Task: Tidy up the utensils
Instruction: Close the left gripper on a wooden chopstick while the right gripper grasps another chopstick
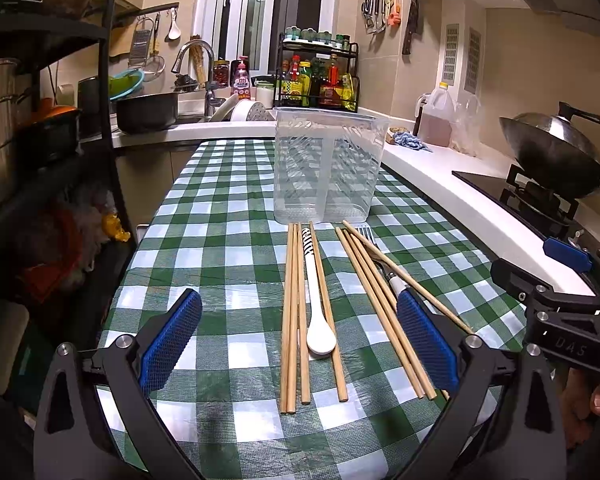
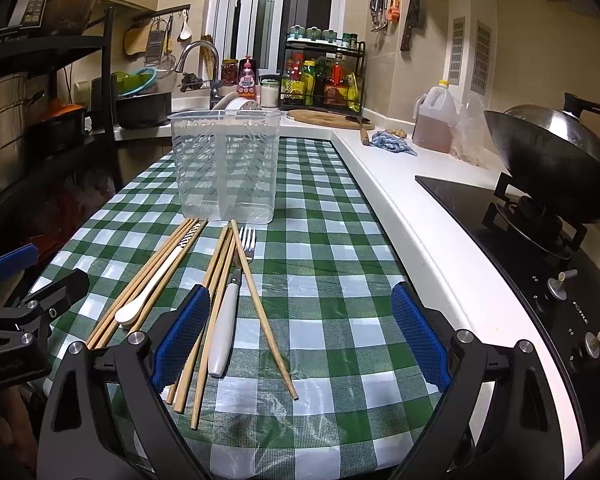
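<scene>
Nearest the cameras, left gripper [image 1: 298, 338] and right gripper [image 2: 300, 334] hovered with jaws apart, holding nothing. Chopsticks [image 1: 294, 316], spoon [image 1: 318, 320] and fork [image 2: 230, 304] lay loose on the counter [image 2: 340, 248]. Advice: pinch one piece mid-shaft; crossed chopsticks over the fork obstruct. Beyond stood the divided clear holder [image 1: 326, 168], empty.

Only stuff I can actually read: "DAS" on the black body of my right gripper [image 1: 571, 350] in the left wrist view, plus "FOTILE" printed sideways on the stove's front panel [image 2: 580, 312], bottle labels are too blurry.
</scene>
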### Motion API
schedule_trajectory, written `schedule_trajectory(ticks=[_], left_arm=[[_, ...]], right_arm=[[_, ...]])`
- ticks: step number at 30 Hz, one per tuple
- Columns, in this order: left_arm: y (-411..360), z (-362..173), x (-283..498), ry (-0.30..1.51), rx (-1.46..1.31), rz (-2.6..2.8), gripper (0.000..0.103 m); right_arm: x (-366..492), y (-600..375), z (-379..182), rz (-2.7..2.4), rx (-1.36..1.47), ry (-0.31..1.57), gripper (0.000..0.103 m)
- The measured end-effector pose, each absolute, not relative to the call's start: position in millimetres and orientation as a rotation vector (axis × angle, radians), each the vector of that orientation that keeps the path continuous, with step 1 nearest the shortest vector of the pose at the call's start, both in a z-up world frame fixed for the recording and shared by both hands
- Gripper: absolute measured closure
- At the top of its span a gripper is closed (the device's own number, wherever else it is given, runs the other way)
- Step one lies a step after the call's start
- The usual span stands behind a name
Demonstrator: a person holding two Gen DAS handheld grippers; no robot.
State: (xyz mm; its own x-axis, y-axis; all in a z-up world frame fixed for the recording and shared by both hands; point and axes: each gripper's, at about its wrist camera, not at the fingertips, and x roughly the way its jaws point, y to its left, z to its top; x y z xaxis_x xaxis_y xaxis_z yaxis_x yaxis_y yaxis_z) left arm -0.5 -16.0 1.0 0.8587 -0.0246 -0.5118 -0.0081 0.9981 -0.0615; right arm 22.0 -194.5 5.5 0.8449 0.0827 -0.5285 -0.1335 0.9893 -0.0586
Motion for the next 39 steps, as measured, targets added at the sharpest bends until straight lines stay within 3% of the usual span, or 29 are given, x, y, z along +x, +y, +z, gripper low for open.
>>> schedule_trajectory(ticks=[2,3,8,10,13,16,23,28,34,39], left_arm=[[-13,-1,1,0.559,-0.064,0.008,0.02],[-10,-3,3,0.573,-0.077,0.012,0.03],[6,-23,15,0.697,-0.125,0.03,0.065],[8,-33,19,0.755,-0.153,0.011,0.081],[11,-44,20,0.802,-0.185,-0.013,0.088],[13,-52,19,0.828,-0.19,-0.026,0.091],[6,-61,18,0.872,-0.173,-0.063,0.091],[1,-60,18,0.878,-0.115,-0.045,0.098],[11,-57,17,0.859,-0.132,-0.012,0.098],[10,-61,18,0.871,-0.122,-0.017,0.098]], right_arm=[[27,-198,3,0.116,-0.078,0.581,0.019],[30,-200,1,0.116,-0.066,0.601,0.021],[50,-210,-23,0.176,0.019,0.769,0.056],[55,-208,-34,0.215,0.038,0.832,0.065],[58,-202,-46,0.243,0.021,0.889,0.078],[60,-196,-54,0.251,0.0,0.918,0.087],[63,-197,-61,0.254,-0.015,0.963,0.095],[61,-194,-60,0.301,-0.013,0.97,0.097],[57,-199,-48,0.267,0.013,0.908,0.098],[64,-208,-59,0.23,0.043,0.966,0.098]])
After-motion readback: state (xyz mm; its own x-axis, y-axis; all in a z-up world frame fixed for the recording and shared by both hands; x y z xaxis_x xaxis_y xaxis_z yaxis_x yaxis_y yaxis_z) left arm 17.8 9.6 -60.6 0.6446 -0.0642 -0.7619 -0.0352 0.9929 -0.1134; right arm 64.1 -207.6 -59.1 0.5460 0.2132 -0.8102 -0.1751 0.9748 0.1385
